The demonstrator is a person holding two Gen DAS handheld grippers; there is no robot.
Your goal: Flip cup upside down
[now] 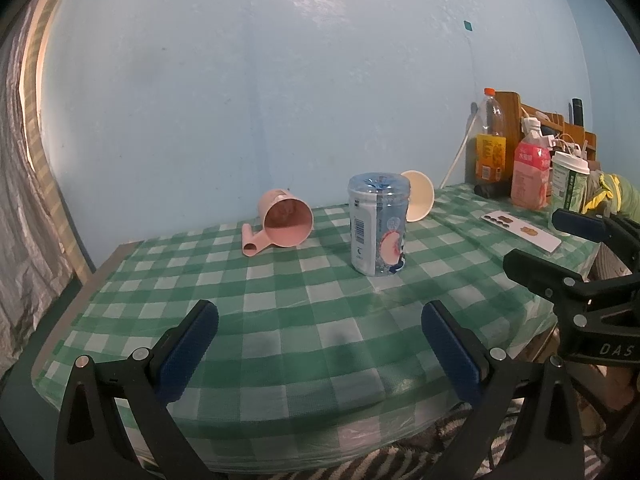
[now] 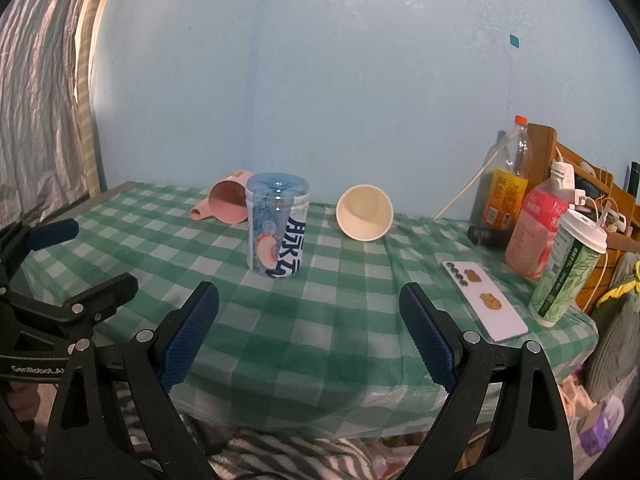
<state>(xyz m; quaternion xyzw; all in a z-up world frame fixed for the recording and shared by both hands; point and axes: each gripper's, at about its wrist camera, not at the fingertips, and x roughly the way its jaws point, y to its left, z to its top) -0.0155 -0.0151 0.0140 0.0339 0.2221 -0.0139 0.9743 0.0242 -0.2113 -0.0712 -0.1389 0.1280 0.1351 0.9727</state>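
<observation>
A clear plastic cup with a blue and peach label point(image 1: 378, 226) point(image 2: 277, 227) stands bottom up in the middle of the green checked table point(image 1: 280, 320) point(image 2: 340, 320). A pink mug with a handle point(image 1: 280, 222) point(image 2: 226, 202) lies on its side behind it to the left, mouth toward me. A cream paper cup point(image 1: 418, 196) point(image 2: 364, 213) lies on its side at the back, mouth toward me. My left gripper point(image 1: 320, 344) point(image 2: 68, 264) is open and empty over the near table edge. My right gripper point(image 2: 310, 332) point(image 1: 560, 244) is open and empty beside it.
At the right edge stand an orange drink bottle point(image 2: 508, 184), a pink drink bottle point(image 2: 536, 236) and a lidded green paper cup point(image 2: 568, 268). A white phone point(image 2: 484, 304) lies flat near them. A wooden rack with cables point(image 2: 592, 188) stands behind. A blue wall backs the table.
</observation>
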